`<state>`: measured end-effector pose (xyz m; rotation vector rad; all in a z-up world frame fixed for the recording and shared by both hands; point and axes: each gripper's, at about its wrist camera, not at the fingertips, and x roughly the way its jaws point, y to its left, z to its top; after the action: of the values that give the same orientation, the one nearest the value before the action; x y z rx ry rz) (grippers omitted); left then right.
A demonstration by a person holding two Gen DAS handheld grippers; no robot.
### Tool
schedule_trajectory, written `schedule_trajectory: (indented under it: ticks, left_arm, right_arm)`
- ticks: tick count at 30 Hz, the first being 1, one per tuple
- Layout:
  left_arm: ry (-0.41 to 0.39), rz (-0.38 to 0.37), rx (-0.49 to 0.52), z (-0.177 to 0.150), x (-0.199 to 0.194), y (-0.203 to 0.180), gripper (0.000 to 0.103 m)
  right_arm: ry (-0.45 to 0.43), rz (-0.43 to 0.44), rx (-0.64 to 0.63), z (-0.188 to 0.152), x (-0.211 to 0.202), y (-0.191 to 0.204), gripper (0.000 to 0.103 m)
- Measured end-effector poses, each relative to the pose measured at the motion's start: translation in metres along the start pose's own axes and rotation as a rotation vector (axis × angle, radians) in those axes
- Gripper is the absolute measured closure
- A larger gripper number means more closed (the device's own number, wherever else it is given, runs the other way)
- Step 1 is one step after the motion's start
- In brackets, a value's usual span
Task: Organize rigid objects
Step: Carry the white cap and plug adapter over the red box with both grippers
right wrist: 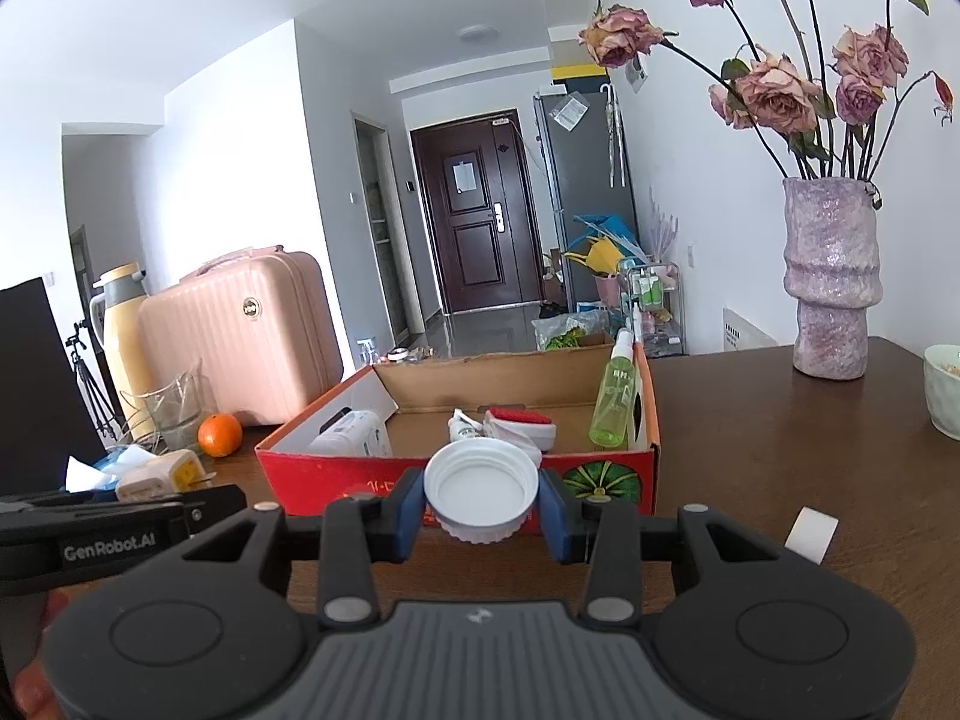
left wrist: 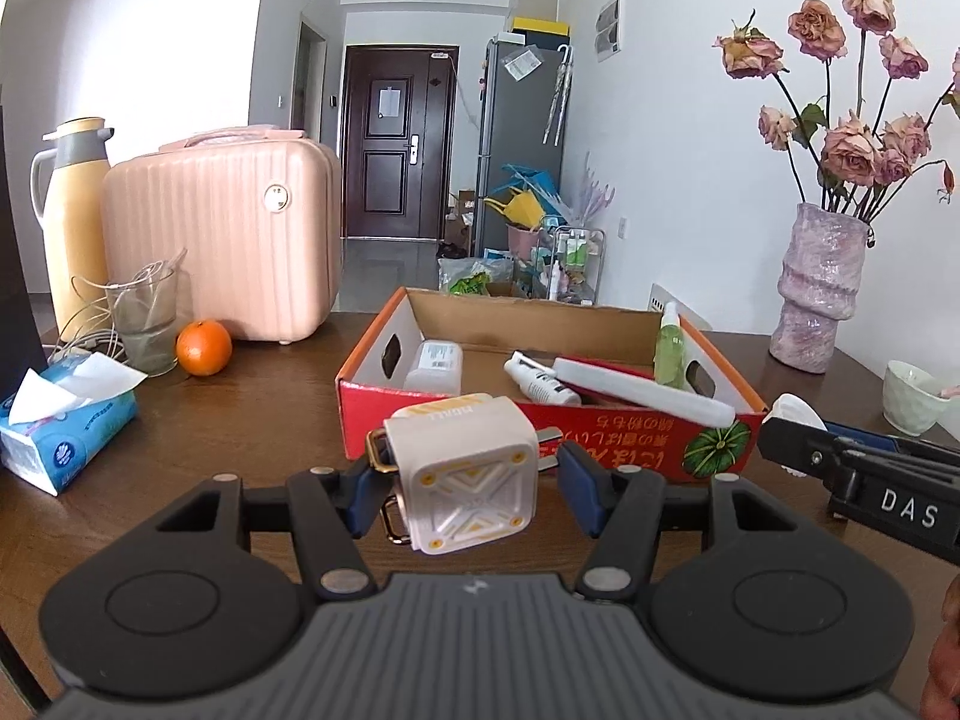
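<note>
Closest to my left lens, the left gripper (left wrist: 462, 483) pinches a white cube charger (left wrist: 465, 477), held up just short of the red cardboard box (left wrist: 600, 438) at twelve o'clock. My right gripper (right wrist: 480, 510) clamps a white jar lid (right wrist: 480, 489) before the same box.

"DAS" on right claw (left wrist: 780, 414), "GenRobot.AI" on left claw (right wrist: 198, 480)
</note>
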<state>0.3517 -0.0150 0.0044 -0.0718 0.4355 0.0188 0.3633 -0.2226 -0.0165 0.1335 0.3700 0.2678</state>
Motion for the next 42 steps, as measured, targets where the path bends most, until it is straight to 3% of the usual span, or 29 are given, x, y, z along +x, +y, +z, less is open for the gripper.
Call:
schedule_trajectory:
  ticks: [8,23,42]
  left_arm:
    - [-0.002,-0.028,-0.022,0.019,0.02,-0.007,0.042]
    - [-0.013,-0.011,-0.063,0.05,0.079,-0.018,0.042]
    - [0.021,0.018,-0.029,0.074,0.167,-0.02,0.042]
  right_arm:
    - [-0.023,-0.022,-0.021,0.012,0.017,-0.002,0.064]
    - [-0.067,-0.055,-0.004,0.047,0.066,-0.022,0.064]
    - [0.0,-0.061,-0.057,0.074,0.146,-0.042,0.064]
